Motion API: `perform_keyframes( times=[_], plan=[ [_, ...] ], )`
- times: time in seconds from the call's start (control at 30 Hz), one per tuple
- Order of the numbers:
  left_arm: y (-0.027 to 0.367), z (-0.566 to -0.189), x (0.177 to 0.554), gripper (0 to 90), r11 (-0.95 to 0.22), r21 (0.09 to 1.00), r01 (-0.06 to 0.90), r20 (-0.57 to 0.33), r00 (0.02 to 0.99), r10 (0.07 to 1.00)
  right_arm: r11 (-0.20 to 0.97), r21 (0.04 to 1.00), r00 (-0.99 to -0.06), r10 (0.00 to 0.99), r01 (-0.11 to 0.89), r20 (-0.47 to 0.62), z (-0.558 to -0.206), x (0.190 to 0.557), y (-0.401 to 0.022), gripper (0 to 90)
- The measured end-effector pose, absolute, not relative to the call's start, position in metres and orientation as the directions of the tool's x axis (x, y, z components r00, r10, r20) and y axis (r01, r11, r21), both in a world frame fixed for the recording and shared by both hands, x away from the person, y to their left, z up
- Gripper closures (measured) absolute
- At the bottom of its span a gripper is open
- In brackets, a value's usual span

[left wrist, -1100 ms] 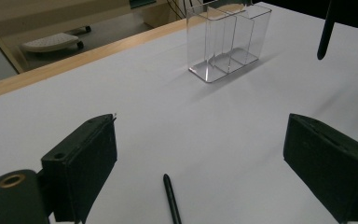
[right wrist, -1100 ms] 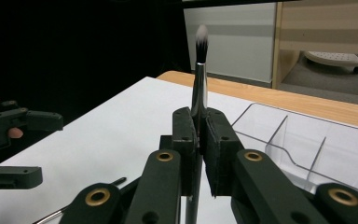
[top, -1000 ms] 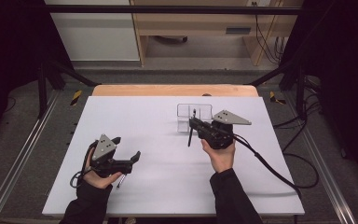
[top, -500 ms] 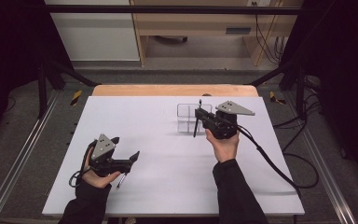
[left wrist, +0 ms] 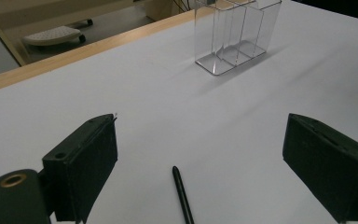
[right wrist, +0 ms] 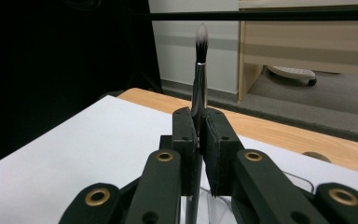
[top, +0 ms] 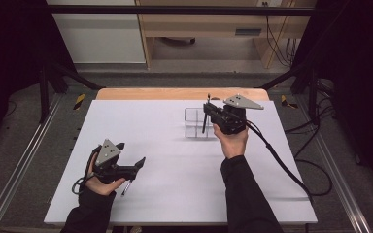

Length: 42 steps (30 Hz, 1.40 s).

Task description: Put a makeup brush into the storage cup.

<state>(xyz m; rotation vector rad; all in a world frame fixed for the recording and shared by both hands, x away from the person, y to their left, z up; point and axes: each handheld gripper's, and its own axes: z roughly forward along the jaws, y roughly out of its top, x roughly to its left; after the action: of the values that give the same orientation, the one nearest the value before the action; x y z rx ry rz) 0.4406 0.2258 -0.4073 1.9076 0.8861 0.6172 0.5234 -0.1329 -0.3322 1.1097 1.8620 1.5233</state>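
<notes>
So the right tongs (top: 208, 112) are clamped tight on a makeup brush (right wrist: 199, 79), held close to upright with the bristle tip up. The hand (top: 231, 141) is stretched out over the far part of the white surface (top: 175, 194), and in the high view the brush hangs right at the clear organizer (top: 194, 121), handle end down in front of its compartments. Can't tell if it's actually inside one or just above.

Compared to a second ago, the right hand has moved farther out and a bit up, so the brush now sits at the organizer instead of short of it. The left hand hasn't budged.

The left tongs (top: 131, 167) rest low near the front left edge, jaws spread wide with nothing pinched. A thin black pen-like stick (left wrist: 182, 196) lies on the surface between them, touching neither pad. From the left gripper view the organizer (left wrist: 235, 39) stands well apart, nothing in between. A wooden strip (top: 175, 93) runs along the far edge.
</notes>
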Motion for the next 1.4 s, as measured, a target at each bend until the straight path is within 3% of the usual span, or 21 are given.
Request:
perform_keyframes(
  times=[0.77, 1.4],
  plan=[
    [0.225, -0.406, 0.44, 9.3, -0.329, 0.888, 0.321, 0.063, 0.625, 0.778, 0.03, 0.963, -0.49, 0.865, 0.269, 0.11, -0.318, 0.551, -0.133, 84.2],
    [0.224, -0.405, 0.439, 9.3, -0.33, 0.889, 0.316, 0.064, 0.629, 0.775, 0.021, 0.955, -0.442, 0.89, 0.294, 0.116, -0.326, 0.578, -0.129, 84.2]
  ],
)
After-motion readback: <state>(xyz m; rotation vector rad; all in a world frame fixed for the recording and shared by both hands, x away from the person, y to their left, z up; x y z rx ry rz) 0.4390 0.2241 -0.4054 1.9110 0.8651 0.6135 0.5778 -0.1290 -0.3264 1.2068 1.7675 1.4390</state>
